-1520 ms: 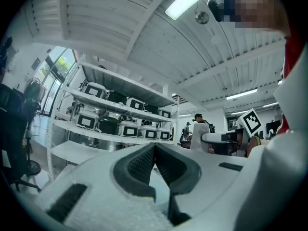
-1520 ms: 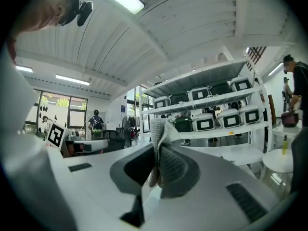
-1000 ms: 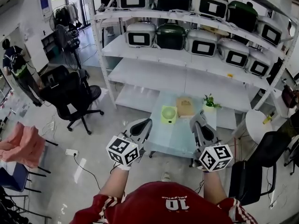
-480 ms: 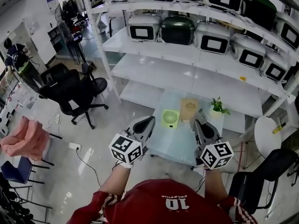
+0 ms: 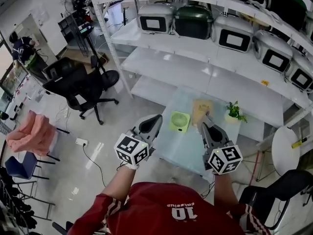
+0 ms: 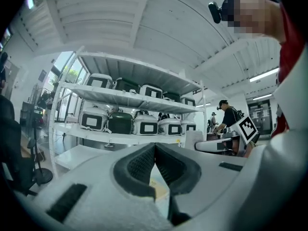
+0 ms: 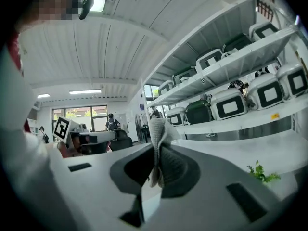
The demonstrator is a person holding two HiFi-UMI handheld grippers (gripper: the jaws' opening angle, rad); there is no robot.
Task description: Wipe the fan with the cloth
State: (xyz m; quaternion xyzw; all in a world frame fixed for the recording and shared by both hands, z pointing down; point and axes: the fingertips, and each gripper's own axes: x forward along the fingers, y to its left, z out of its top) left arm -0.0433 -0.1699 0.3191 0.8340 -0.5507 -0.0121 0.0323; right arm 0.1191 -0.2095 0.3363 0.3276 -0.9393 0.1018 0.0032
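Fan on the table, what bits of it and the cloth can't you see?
Fan: head view, too small to show dust; absent from both gripper views.
Cloth: right gripper view, its lower end hidden between the jaws.
Tan item beside the fan: head view, too small to identify.

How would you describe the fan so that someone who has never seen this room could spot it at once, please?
Start at the big white shelving unit; in front of it stands a low pale table. On it, the fan is the small pale green square with a round grille, left of a flat tan item and a potted plant; nothing else there is green and square.
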